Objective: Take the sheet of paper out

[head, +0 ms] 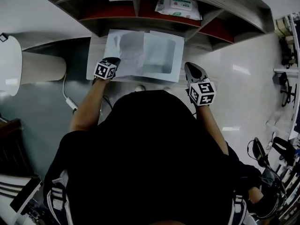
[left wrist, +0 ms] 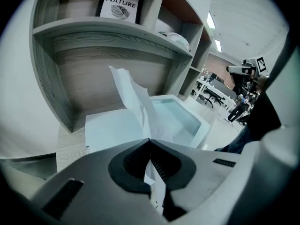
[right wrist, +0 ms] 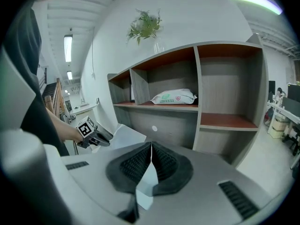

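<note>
**Sheet in the left jaws, sleeve off to the right**

My left gripper (left wrist: 150, 142) is clamped on the sheet of paper (left wrist: 129, 90), which stands up out of the jaws and runs ahead and rightward to the white windowed sleeve (left wrist: 176, 116) on the desk under the shelf unit (head: 225, 13). My right gripper (right wrist: 151, 146) is pinched on a white edge, which I take for that sleeve's right side. The left is the pulling hand, so I judge the sheet must leave leftward, away from the right.

The head view looked steeply down onto the shelf unit (head: 136, 3); the left gripper view and right gripper view faced that shelf unit from low, close, on opposite sides.
</note>
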